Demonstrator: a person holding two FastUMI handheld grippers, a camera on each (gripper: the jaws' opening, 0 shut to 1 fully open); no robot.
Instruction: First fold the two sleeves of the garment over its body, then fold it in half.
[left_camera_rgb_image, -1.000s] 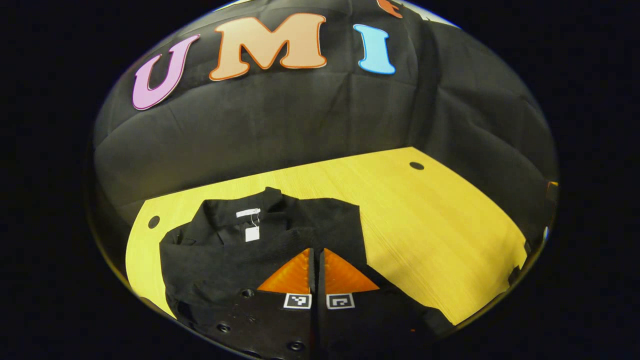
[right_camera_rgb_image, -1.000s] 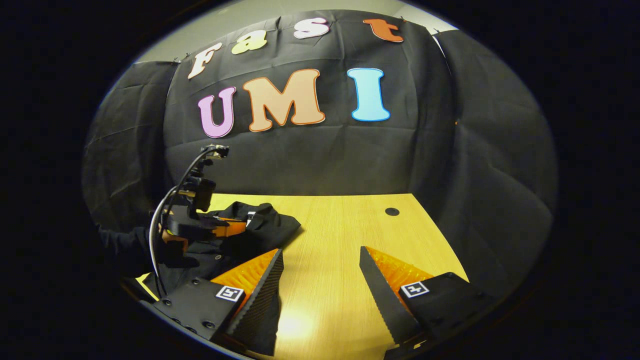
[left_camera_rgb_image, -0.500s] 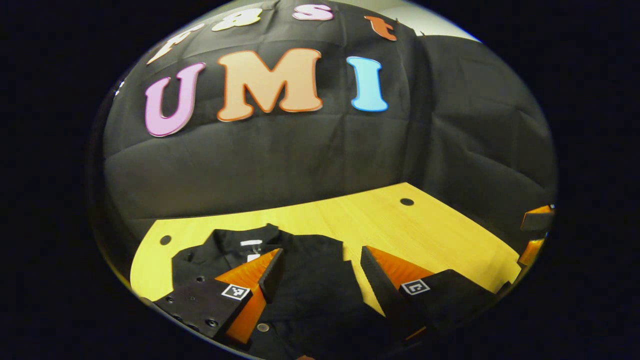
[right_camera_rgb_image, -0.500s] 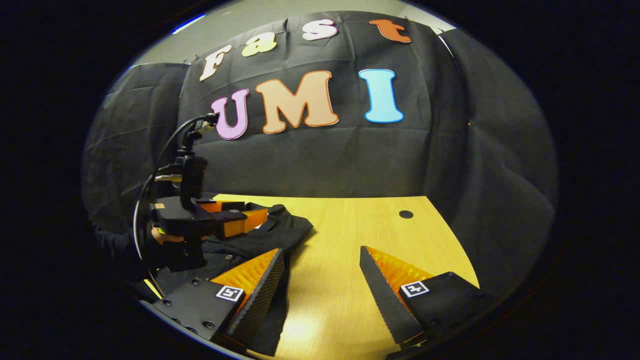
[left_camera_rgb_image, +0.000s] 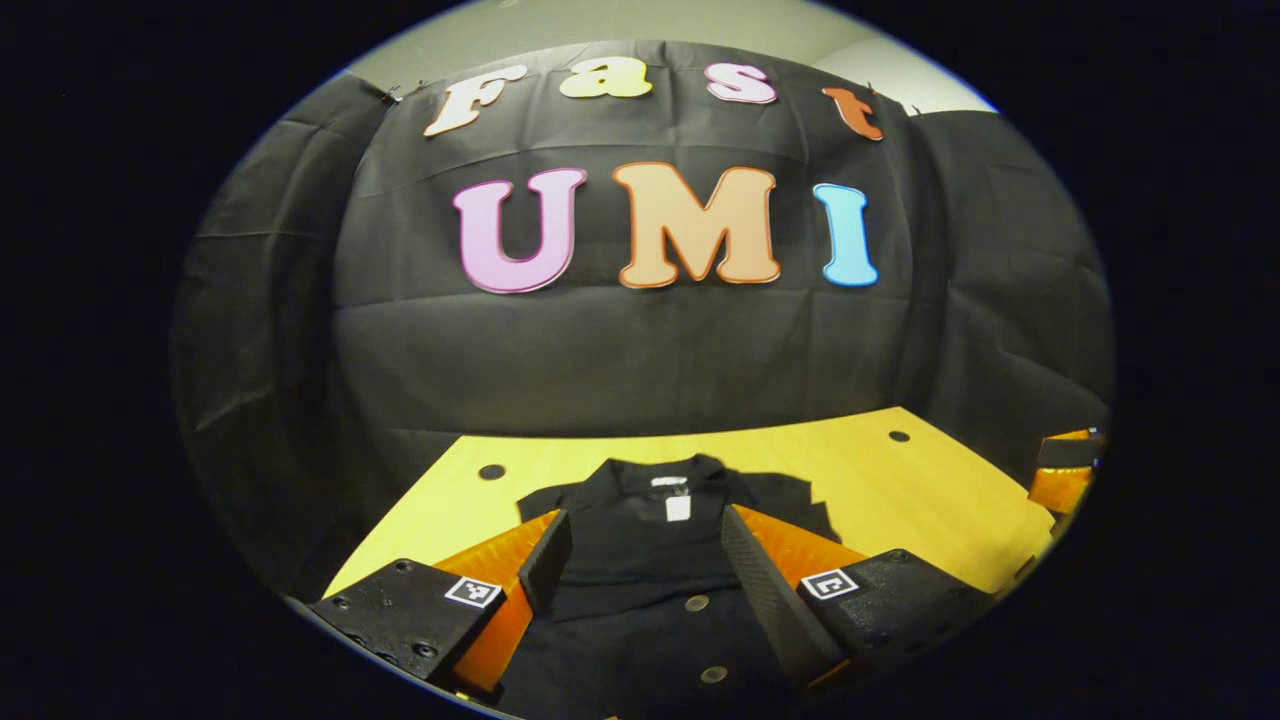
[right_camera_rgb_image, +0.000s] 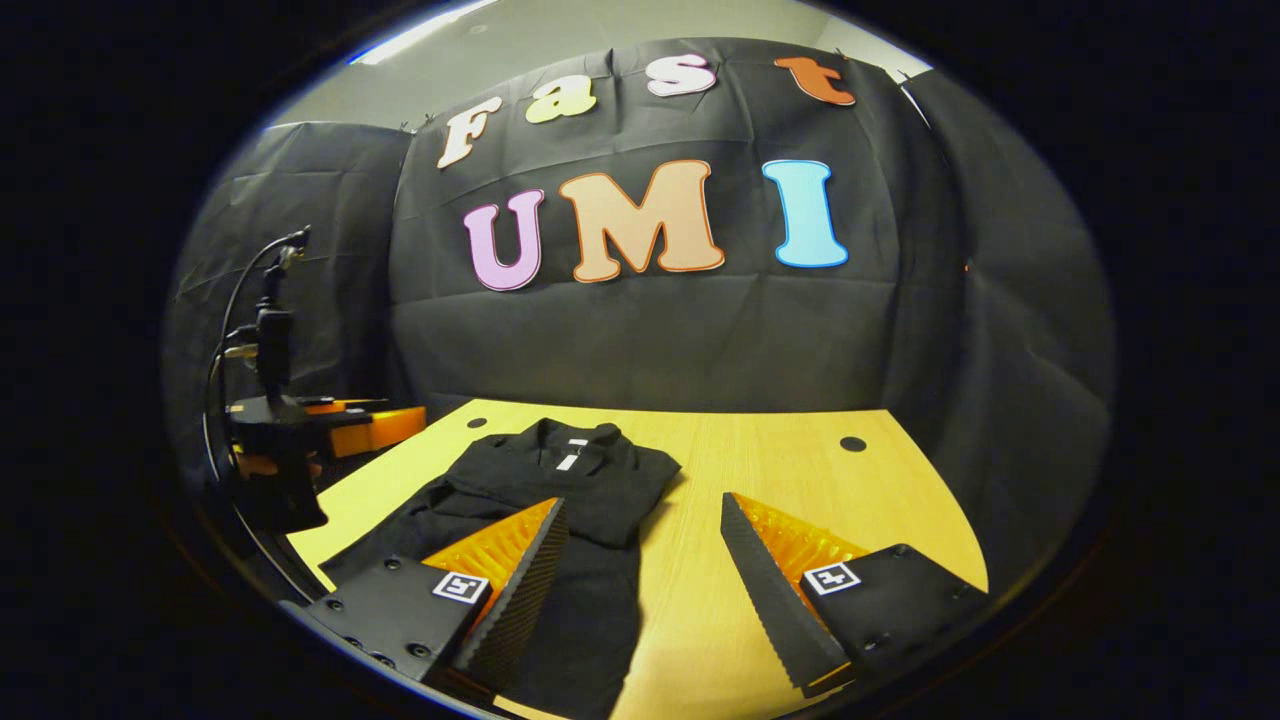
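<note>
Black garment (left_camera_rgb_image: 650, 560) on table (left_camera_rgb_image: 900, 490), seemingly below spread left gripper (left_camera_rgb_image: 640, 570), right gripper (right_camera_rgb_image: 640, 560) likewise agape

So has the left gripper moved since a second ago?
Yes. In the right gripper view the left gripper has drawn back off the garment, now open past the table's left edge.
</note>
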